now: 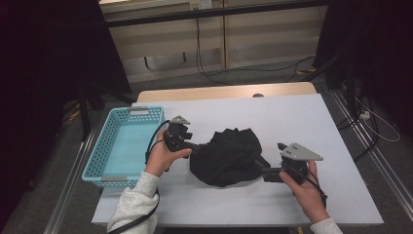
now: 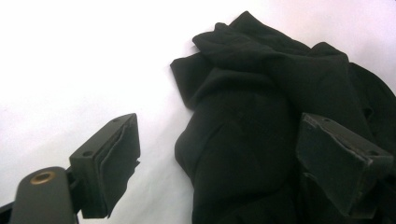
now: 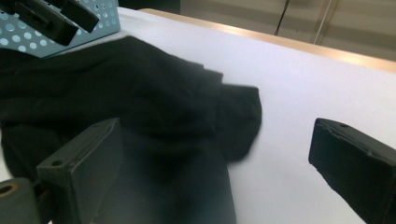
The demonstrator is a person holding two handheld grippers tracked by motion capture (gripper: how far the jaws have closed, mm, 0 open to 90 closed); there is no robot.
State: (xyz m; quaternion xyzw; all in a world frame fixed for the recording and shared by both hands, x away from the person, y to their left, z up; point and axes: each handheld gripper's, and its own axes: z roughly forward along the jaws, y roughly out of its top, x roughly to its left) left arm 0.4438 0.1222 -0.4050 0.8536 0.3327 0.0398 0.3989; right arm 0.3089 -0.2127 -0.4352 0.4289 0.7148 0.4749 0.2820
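We have both grippers' jaws spread at the crumpled black garment (image 1: 228, 156), left gripper (image 1: 196, 146), right gripper (image 1: 265, 171). Nothing pinched; garment mid-table, blue basket (image 1: 95, 161) at left empty.

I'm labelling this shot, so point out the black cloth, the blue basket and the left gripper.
black cloth (image 1: 229, 156), high view, middle of the heap
blue basket (image 1: 92, 168), high view, left wall
left gripper (image 2: 219, 158), left gripper view, midway between its fingertips
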